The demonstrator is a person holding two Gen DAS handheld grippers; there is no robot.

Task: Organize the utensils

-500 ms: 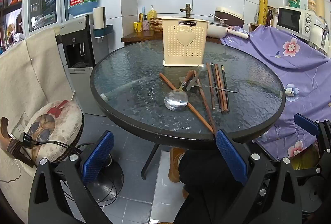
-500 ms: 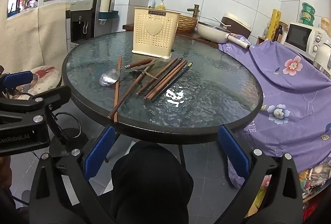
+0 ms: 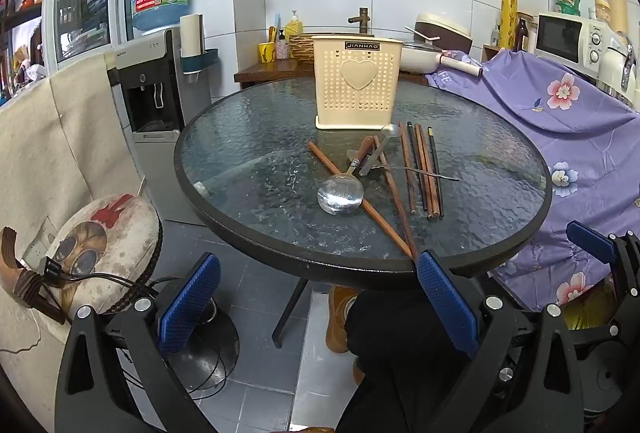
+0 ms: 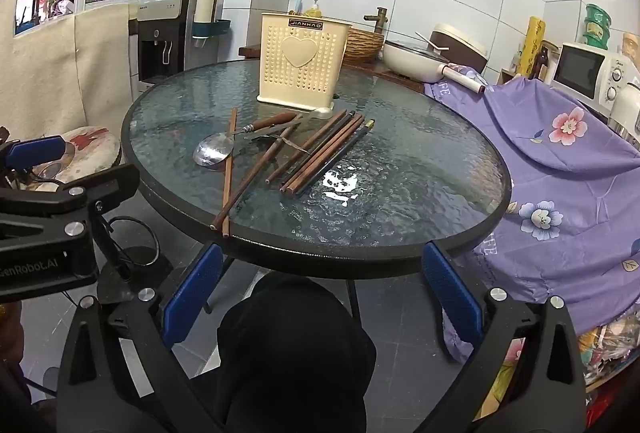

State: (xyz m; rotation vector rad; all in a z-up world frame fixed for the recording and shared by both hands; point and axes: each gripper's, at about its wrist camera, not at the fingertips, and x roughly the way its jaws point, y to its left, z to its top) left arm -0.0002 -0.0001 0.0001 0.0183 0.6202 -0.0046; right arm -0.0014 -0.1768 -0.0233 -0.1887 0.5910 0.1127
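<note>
Round glass tabletop [image 3: 248, 137] carries all utensils. Cream perforated utensil holder [image 3: 357, 83] with heart emblem stands upright at far center. Near it, just in front, a loose pile: big metal ladle [image 3: 341, 196] with wooden handle, bowl toward near-left; a smaller metal spoon [image 3: 380, 149] lying across the ladle handle. Bundle of chopsticks [image 3: 422, 173] lies roughly parallel to the right of the ladle, far ends close to the holder base. Two brown chopsticks [image 3: 384, 217] cross near the near rim, tips reaching the tabletop edge. A thin metal piece lies across the bundle; type unclear.

Left gripper [image 3: 316, 301] held below and in front of the near rim, jaws spread wide, nothing between them. Right gripper [image 4: 320, 289] also low at the near edge, jaws spread wide, holding nothing. In the right wrist view the left gripper shows at far left.

Purple floral cloth [image 3: 560, 121] drapes over something right of the tabletop. Water dispenser [image 3: 156, 89] at left.
</note>
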